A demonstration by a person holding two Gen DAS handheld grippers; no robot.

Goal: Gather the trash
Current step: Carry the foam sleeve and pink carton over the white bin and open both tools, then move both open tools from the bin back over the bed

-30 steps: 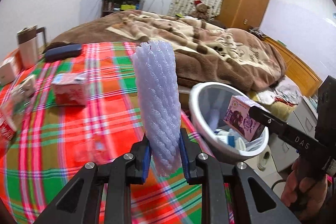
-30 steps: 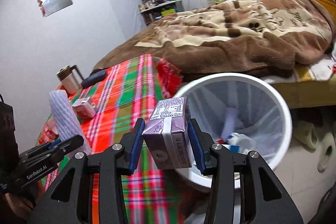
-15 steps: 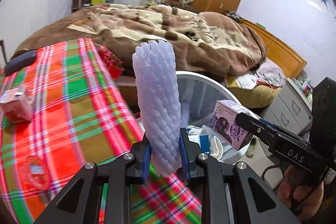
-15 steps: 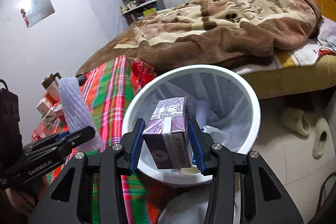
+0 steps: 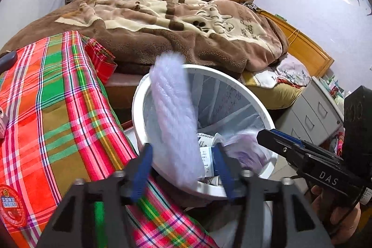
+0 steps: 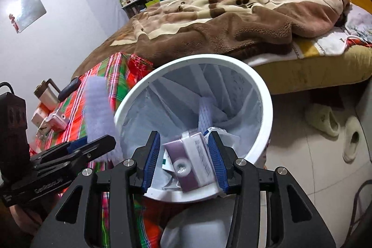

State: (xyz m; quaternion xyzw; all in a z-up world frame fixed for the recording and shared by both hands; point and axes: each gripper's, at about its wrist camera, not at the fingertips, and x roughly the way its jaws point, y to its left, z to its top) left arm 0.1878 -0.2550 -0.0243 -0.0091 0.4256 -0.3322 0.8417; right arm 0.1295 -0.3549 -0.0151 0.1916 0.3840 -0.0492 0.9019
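A white trash bin [image 5: 258, 108] [image 6: 262, 94] lined with a clear bag stands beside the plaid-covered table [image 5: 58, 113]. My left gripper [image 5: 181, 164] is open over the bin's near rim; the white foam net sleeve [image 5: 174, 113] is blurred and tilting between its jaws, free of them. It also shows in the right wrist view [image 6: 97, 113]. My right gripper [image 6: 183, 159] is open over the bin; the purple carton [image 6: 190, 162] is loose between the jaws, dropping into the bin. Other trash [image 5: 207, 150] lies inside.
A bed with a brown blanket [image 5: 174, 27] lies behind the bin. Slippers [image 6: 325, 122] sit on the tiled floor at right. Grey drawers [image 5: 313, 113] stand to the right. A cup [image 6: 46, 94] and small boxes [image 6: 55, 120] remain on the table.
Both grippers moved over the bin and opened. The foam sleeve and the purple carton left the jaws and are falling toward the bin.
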